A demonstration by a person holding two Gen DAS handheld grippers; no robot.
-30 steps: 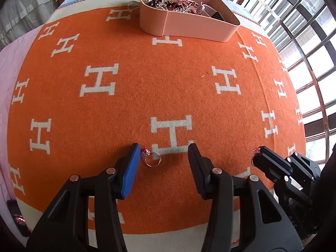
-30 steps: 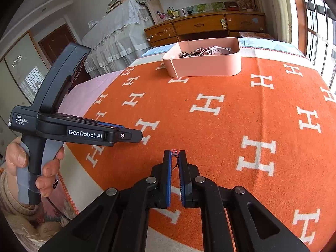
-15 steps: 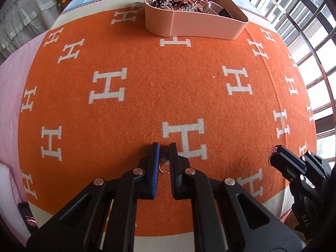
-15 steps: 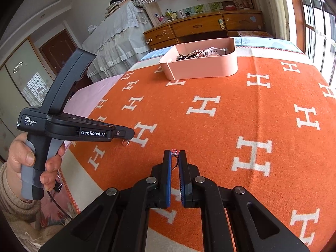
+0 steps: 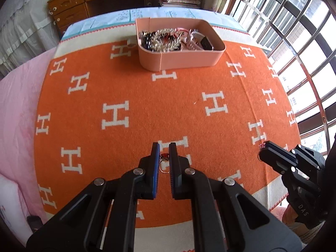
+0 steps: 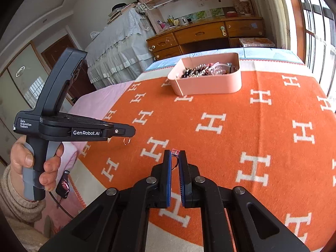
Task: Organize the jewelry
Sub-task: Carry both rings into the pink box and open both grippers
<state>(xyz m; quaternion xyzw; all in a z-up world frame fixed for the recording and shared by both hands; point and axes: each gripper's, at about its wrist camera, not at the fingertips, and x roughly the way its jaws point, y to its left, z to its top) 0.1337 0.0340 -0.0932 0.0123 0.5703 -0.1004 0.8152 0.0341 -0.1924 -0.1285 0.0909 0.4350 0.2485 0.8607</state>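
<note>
1. So the big change: a second ago the left gripper (image 5: 163, 150) was spread wide around a ring lying on the orange blanket (image 5: 147, 96). Now its fingers are pinched in on that left ring (image 5: 163, 163) and it's off the cloth. In the right wrist view you can see the ring dangling under the left gripper's tip, clear of the blanket, near the blanket's near-left edge.

2. What that means, as I read it: both pickups are done, and the carry to the box is the step left.

3. Left ring looks like a thin gold-toned band with a small reddish stone cluster on top. The stone end is between the blue pads and the loop hangs lower.

4. Moving right: the right gripper (image 6: 174, 157) hasn't changed at all over the last second, clamped on its own right ring (image 6: 175, 152). Only a tiny pink/red stone pokes out above the pads, with a sliver of dark band between them. It's over the near part of the blanket.

5. The pink jewelry box (image 5: 180, 59) sits at the far edge of the blanket, toward the middle, already piled with tangled beads and chains. Both rings are well apart from it.
</note>
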